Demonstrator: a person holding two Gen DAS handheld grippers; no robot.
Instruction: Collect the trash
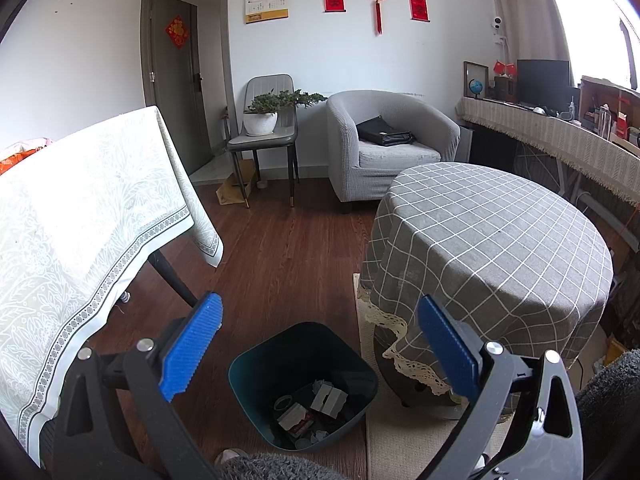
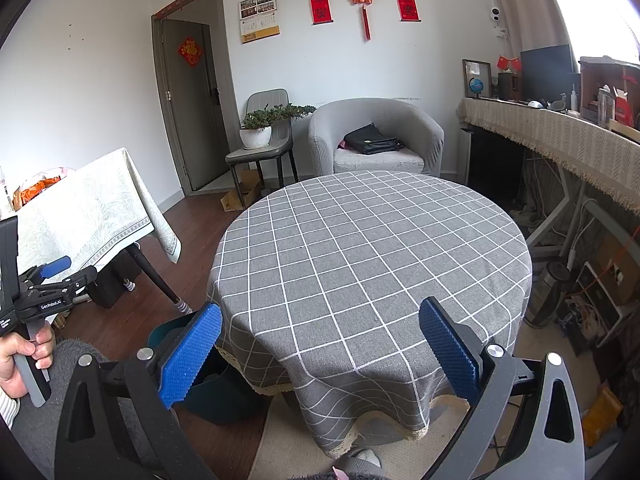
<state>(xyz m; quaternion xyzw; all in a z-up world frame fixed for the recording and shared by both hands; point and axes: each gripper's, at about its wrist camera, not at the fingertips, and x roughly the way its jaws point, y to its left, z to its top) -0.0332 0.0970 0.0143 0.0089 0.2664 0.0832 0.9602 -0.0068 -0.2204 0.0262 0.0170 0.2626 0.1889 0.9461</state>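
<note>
A dark teal trash bin (image 1: 304,384) stands on the wood floor between two tables. Inside it lie crumpled paper, a grey box and other scraps (image 1: 316,408). My left gripper (image 1: 320,344) is open and empty, hovering above the bin. My right gripper (image 2: 320,350) is open and empty above the near edge of the round table (image 2: 372,248) with its grey checked cloth. The bin (image 2: 216,392) shows partly behind the right gripper's left finger. The left gripper (image 2: 56,276) also shows at the left of the right wrist view, held in a hand.
A table with a pale patterned cloth (image 1: 88,216) stands at the left. A grey armchair (image 1: 384,148) with a black bag, and a chair with a potted plant (image 1: 264,120), stand at the back. A cluttered sideboard (image 2: 560,136) runs along the right. A beige rug (image 1: 400,440) lies under the round table.
</note>
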